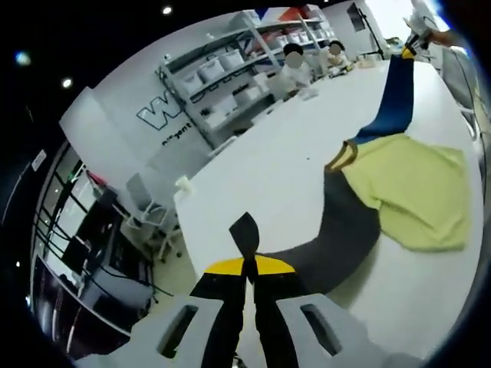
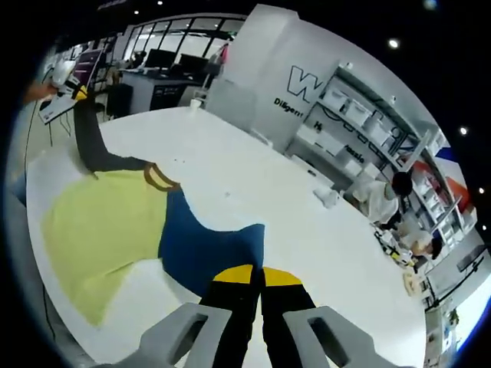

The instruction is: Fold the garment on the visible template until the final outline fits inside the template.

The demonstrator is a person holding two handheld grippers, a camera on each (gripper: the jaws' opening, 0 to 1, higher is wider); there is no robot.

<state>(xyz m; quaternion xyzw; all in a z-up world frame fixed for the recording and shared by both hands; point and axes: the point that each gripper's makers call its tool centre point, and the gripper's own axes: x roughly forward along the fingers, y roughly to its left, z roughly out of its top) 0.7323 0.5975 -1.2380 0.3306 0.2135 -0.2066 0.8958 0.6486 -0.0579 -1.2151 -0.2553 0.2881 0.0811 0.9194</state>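
You are early in the fold. The garment lies spread on the white counter, yellow body toward 3 o'clock in the left gripper view. The left gripper clenches the grey sleeve; the right gripper clenches the blue sleeve. No template is discernible. The shelf bins at 12 o'clock hide their contents.

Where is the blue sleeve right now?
In the right gripper view the blue sleeve lies on the white table, right of the yellow body, its cuff clamped in the right hand-held gripper.
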